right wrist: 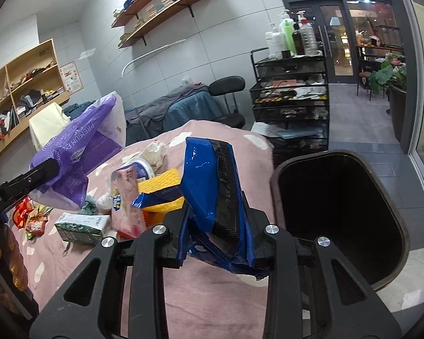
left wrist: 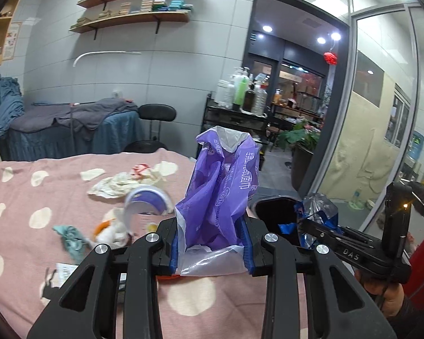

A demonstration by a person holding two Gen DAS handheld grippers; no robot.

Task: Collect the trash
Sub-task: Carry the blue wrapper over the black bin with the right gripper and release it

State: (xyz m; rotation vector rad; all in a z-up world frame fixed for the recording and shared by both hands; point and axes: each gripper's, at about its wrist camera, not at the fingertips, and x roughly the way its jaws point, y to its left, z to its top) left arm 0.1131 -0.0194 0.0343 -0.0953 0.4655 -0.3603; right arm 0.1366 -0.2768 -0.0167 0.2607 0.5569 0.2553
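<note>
both pairs of jaws are seen closed down narrow, each on a piece of trash: the left gripper (left wrist: 212, 243) is clamped on a crumpled purple plastic bag (left wrist: 220, 186), and the right gripper (right wrist: 216, 234) is clamped on a blue and black foil wrapper (right wrist: 212, 186). taking the black bin (right wrist: 381, 276) as the landmark, the wrapper is held just beside its open mouth, on the bed side, and the purple bag is held farther from it, over the pink dotted bedcover (left wrist: 28, 197). neither piece has yet been dropped in, and the bin's inside looks dark, so what it already holds cannot be told. the task is judged to be at an early or middle stage: two pieces are lifted, while much is left on the bedcover away from the bin, among it a green carton (right wrist: 82, 224), a pink packet (right wrist: 125, 200), a yellow sponge (right wrist: 162, 183), a round tub (right wrist: 141, 166), crumpled tissues (left wrist: 118, 183) and red snack wrappers (right wrist: 28, 217). the purple bag looks thin, limp and wrinkled, with printed lettering and a clear lower part; the blue wrapper looks glossy, creased and folded.
</note>
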